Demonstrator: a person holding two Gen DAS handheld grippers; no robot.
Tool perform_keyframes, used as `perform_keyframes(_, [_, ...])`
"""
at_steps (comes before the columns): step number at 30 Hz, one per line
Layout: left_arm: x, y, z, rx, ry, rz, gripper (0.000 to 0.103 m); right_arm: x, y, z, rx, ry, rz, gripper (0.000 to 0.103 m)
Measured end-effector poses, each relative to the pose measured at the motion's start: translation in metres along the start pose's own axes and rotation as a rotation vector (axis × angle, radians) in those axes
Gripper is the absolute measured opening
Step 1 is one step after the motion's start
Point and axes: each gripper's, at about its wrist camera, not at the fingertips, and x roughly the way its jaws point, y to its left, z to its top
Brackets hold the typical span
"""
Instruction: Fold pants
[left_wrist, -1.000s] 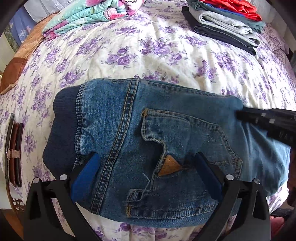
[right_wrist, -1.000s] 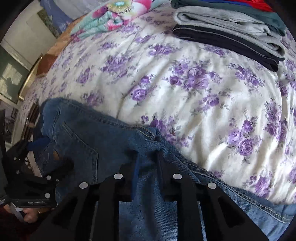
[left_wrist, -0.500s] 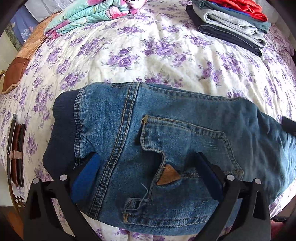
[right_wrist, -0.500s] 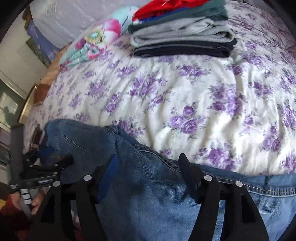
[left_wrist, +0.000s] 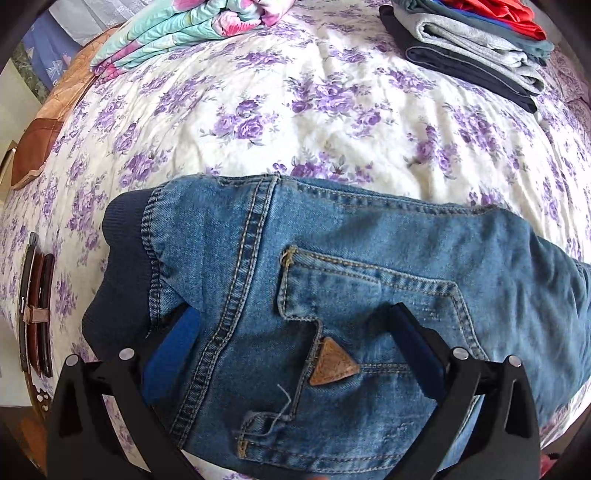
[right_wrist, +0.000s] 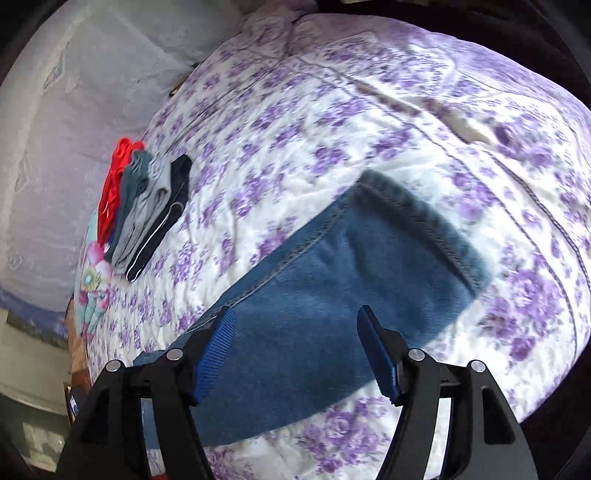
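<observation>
Both tools, left tool (left_wrist: 291, 343) and right tool (right_wrist: 295, 350), hang spread over jeans (left_wrist: 369, 266) (nothing pinched).

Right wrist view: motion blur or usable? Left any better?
Right wrist view: smeared across the bedspread and the jeans hem, with washed-out patches; only the right tool looks crisp. Left wrist view: sharp denim stitching, even daylight, heavy fisheye bowing at edges.

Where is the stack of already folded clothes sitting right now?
The stack of folded clothes sits on the floral bedspread at the upper right of the left wrist view, beyond the jeans; in the right wrist view it lies at far left.
</observation>
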Motion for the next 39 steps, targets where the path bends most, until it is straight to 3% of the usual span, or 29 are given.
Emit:
perform_keyframes(5, [0.002,0.000,0.004,-0.013,0.006,0.011,0.099,-0.015,-0.055,-0.015,0.154,-0.047,-0.005,0.069])
perform_keyframes(11, [0.003,-0.004,0.003,-0.016,0.019,0.033,0.099,0.009,-0.092,-0.016,0.322,-0.084,0.129,0.069])
perform_keyframes(14, [0.002,-0.005,0.003,-0.020,0.030,0.032,0.099,0.025,-0.089,-0.002,0.326,-0.116,0.188,0.069])
perform_keyframes(21, [-0.005,0.006,0.008,-0.031,0.063,-0.033,0.099,0.047,-0.068,0.019,0.224,-0.131,0.152,0.068])
perform_keyframes(23, [-0.018,0.021,0.009,-0.091,0.026,-0.085,0.098,0.044,-0.069,0.018,0.224,-0.131,0.141,0.060])
perform_keyframes(25, [-0.031,0.042,0.012,-0.167,-0.009,-0.173,0.098,0.039,-0.078,0.016,0.271,-0.125,0.172,0.030])
perform_keyframes(26, [-0.034,0.052,0.012,-0.208,-0.016,-0.204,0.098,0.034,-0.077,0.016,0.289,-0.129,0.189,0.027])
perform_keyframes(28, [-0.040,0.075,0.012,-0.296,-0.033,-0.172,0.098,0.021,-0.060,0.018,0.234,-0.151,0.172,0.019])
perform_keyframes(32, [-0.051,0.108,0.011,-0.387,-0.082,-0.186,0.098,-0.005,-0.001,0.030,0.049,-0.196,0.187,0.016])
perform_keyframes(36, [-0.043,0.125,0.003,-0.423,-0.054,-0.199,0.098,-0.015,0.074,0.032,-0.132,-0.214,0.230,0.016])
perform_keyframes(39, [-0.035,0.129,-0.010,-0.439,-0.024,-0.200,0.098,-0.013,0.135,0.010,-0.318,-0.193,0.246,0.016])
